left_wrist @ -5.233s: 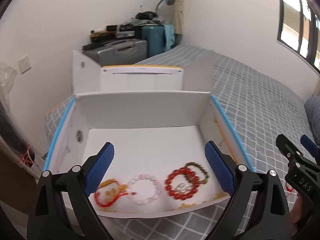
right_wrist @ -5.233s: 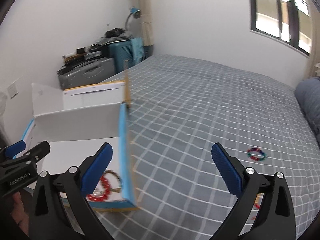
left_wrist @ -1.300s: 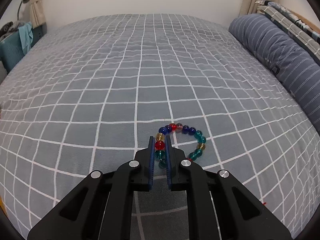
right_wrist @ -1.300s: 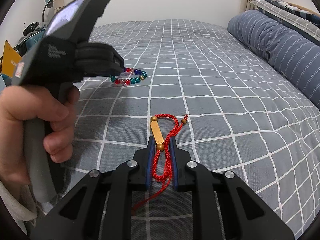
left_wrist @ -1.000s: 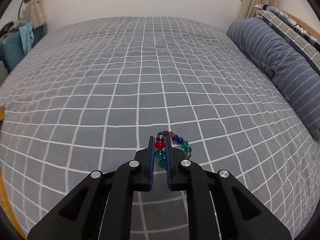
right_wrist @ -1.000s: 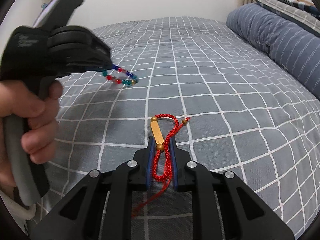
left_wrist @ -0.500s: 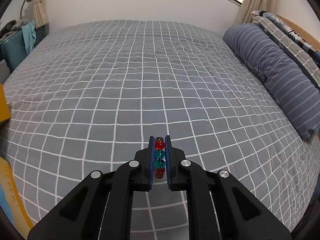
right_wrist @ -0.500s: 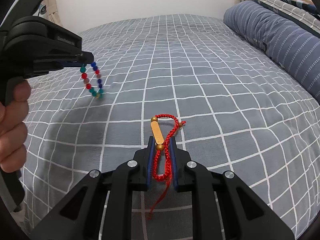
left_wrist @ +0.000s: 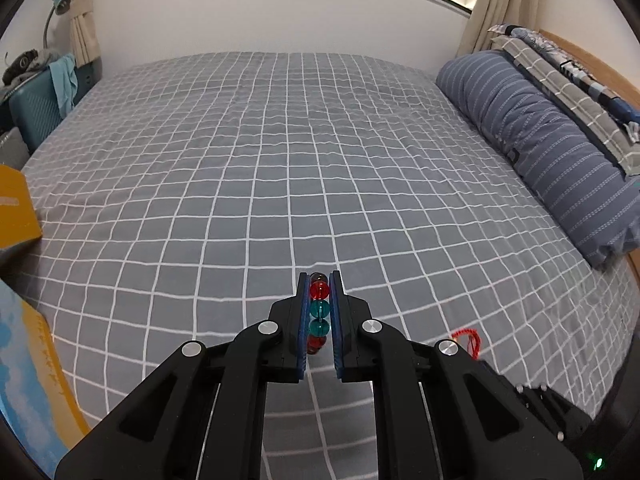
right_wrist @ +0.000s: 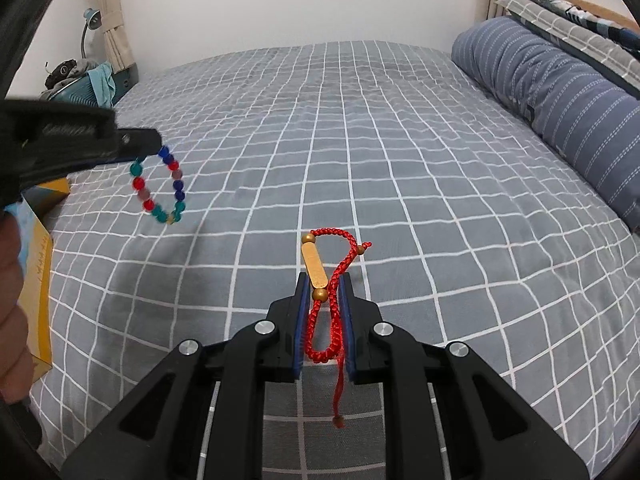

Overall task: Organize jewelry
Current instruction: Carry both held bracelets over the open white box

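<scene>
My left gripper (left_wrist: 319,280) is shut on a multicolour bead bracelet (left_wrist: 319,309), red and teal beads showing between its blue pads. In the right wrist view the same bracelet (right_wrist: 159,188) hangs in the air from the left gripper (right_wrist: 150,148), well above the bed. My right gripper (right_wrist: 323,286) is shut on a red braided cord bracelet (right_wrist: 320,320) with a gold bar (right_wrist: 315,266), lifted above the bedcover; its red tail dangles below. A bit of that red cord (left_wrist: 467,336) shows in the left wrist view.
A grey checked bedcover (left_wrist: 280,168) fills both views. A blue striped pillow (left_wrist: 560,152) lies along the right. The yellow and blue edge of the box (left_wrist: 24,364) is at the far left, also in the right wrist view (right_wrist: 38,276). Luggage (left_wrist: 36,104) stands at the back left.
Both grippers left the open box, went out over the bed and shut on a bracelet each. In the last second both have risen, so the beads now hang free.
</scene>
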`<action>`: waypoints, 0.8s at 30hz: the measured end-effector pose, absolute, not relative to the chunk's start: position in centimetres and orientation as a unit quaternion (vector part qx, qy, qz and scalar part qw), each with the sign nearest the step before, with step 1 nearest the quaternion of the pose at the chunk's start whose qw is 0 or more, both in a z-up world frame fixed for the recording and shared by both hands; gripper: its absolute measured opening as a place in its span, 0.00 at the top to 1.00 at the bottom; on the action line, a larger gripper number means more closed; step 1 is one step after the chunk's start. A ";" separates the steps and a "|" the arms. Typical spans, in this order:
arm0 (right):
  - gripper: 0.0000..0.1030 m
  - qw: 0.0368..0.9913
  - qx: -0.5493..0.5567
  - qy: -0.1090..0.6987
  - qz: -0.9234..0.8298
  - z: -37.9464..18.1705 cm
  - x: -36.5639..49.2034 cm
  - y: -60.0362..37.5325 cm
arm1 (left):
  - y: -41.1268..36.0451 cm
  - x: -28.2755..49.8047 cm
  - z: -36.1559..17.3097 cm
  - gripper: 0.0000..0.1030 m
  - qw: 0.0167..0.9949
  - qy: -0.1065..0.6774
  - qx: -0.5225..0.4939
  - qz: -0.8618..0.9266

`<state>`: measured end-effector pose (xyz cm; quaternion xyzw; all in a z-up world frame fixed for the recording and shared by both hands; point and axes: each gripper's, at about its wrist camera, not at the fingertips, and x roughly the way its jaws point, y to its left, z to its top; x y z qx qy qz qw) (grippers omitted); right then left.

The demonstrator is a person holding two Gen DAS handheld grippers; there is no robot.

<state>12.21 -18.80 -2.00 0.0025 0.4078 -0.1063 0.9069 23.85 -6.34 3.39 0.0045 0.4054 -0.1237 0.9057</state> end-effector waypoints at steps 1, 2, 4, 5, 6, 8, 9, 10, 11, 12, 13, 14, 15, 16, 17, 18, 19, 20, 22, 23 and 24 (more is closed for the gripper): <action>0.87 0.908 0.002 0.407 -0.105 -1.8 12.2 -18.7 | -6.3 23.4 3.6 0.91 0.907 0.403 0.006 -0.123; 0.87 0.908 0.002 0.406 -0.104 -1.6 12.3 -18.6 | -6.1 22.9 3.8 0.91 0.908 0.401 0.007 -0.124; 0.86 0.909 0.001 0.404 -0.102 -1.4 12.0 -18.4 | -5.9 22.1 4.1 0.91 0.908 0.400 0.008 -0.124; 0.86 0.909 0.000 0.404 -0.101 -1.2 12.0 -18.3 | -5.8 21.8 4.2 0.91 0.909 0.399 0.008 -0.123; 0.86 0.910 -0.001 0.403 -0.099 -1.0 11.9 -18.2 | -5.6 21.4 4.4 0.91 0.910 0.397 0.008 -0.121; 0.86 0.911 -0.002 0.401 -0.097 -0.6 11.8 -18.1 | -5.2 20.3 4.8 0.91 0.912 0.394 0.008 -0.115; 0.86 0.911 -0.001 0.401 -0.095 -0.4 11.8 -18.0 | -5.0 20.0 4.9 0.91 0.912 0.394 0.008 -0.112; 0.86 0.911 -0.001 0.401 -0.093 -0.2 11.8 -17.9 | -4.9 19.6 5.0 0.91 0.913 0.393 0.010 -0.108; 0.86 0.912 -0.003 0.400 -0.092 0.0 11.7 -17.7 | -4.7 19.3 5.1 0.91 0.914 0.393 0.013 -0.103; 0.86 0.912 -0.004 0.400 -0.090 0.3 11.7 -17.5 | -4.5 18.9 5.3 0.91 0.914 0.394 0.014 -0.099; 0.86 0.913 -0.005 0.399 -0.089 0.5 11.7 -17.5 | -4.2 18.7 5.4 0.91 0.914 0.394 0.013 -0.097; 0.86 0.913 -0.006 0.398 -0.087 0.8 11.7 -17.3 | -3.9 18.4 5.6 0.91 0.914 0.394 0.012 -0.093; 0.86 0.914 -0.007 0.397 -0.085 1.0 11.8 -17.0 | -3.6 18.1 5.7 0.91 0.915 0.393 0.011 -0.089; 0.86 0.914 -0.008 0.396 -0.083 1.2 11.8 -16.9 | -3.3 17.9 5.8 0.91 0.917 0.391 0.011 -0.084; 0.86 0.915 -0.010 0.396 -0.081 1.5 11.8 -16.6 | -3.0 17.6 5.9 0.91 0.918 0.390 0.012 -0.076; 0.87 0.915 -0.011 0.395 -0.078 1.7 11.8 -16.3 | -2.7 17.4 5.9 0.91 0.918 0.391 0.011 -0.072; 0.86 0.916 -0.012 0.394 -0.075 1.9 11.8 -16.2 | -2.4 17.2 5.9 0.91 0.917 0.392 0.010 -0.070; 0.86 0.916 -0.013 0.394 -0.072 2.2 11.9 -15.9 | -2.1 17.1 6.0 0.91 0.917 0.393 0.009 -0.066; 0.86 0.917 -0.015 0.392 -0.067 2.6 11.9 -15.2 | -1.4 16.6 6.2 0.91 0.919 0.391 0.009 -0.055; 0.86 0.918 -0.016 0.391 -0.063 2.9 12.0 -15.0 | -1.1 16.5 6.3 0.91 0.919 0.390 0.009 -0.053; 0.86 0.918 -0.016 0.391 -0.060 3.1 12.0 -14.6 | -0.7 16.3 6.5 0.91 0.919 0.390 0.007 -0.050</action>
